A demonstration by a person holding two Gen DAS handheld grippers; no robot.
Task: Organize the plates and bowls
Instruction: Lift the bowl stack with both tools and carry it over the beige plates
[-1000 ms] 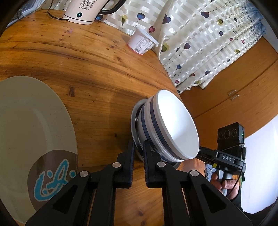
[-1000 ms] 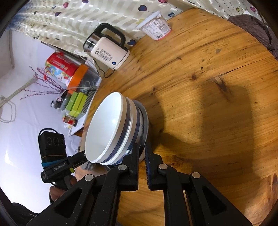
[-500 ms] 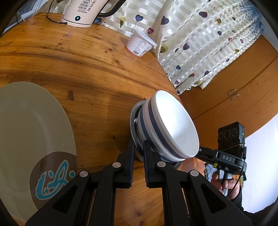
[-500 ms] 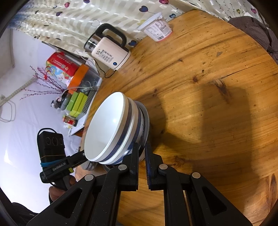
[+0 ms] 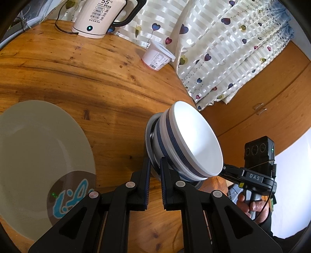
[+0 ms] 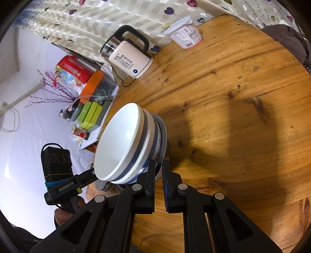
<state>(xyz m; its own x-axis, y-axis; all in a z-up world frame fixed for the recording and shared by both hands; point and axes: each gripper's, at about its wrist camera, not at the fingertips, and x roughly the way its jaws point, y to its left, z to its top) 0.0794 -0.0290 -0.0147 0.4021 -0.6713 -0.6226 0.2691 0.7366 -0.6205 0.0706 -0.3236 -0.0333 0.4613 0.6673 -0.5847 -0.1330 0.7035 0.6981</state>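
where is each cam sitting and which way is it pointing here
Left wrist: on the left gripper, looking along its fingers across the wooden table at the bowl stack; big plate on its left, right gripper and hand beyond.
Right wrist: on the right gripper, facing the bowl stack from the opposite side; left gripper and hand beyond.
Shared: bowl stack, table, kettle, yogurt cup.

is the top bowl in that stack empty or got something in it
Empty: the top bowl's interior shows clean white in both wrist views.
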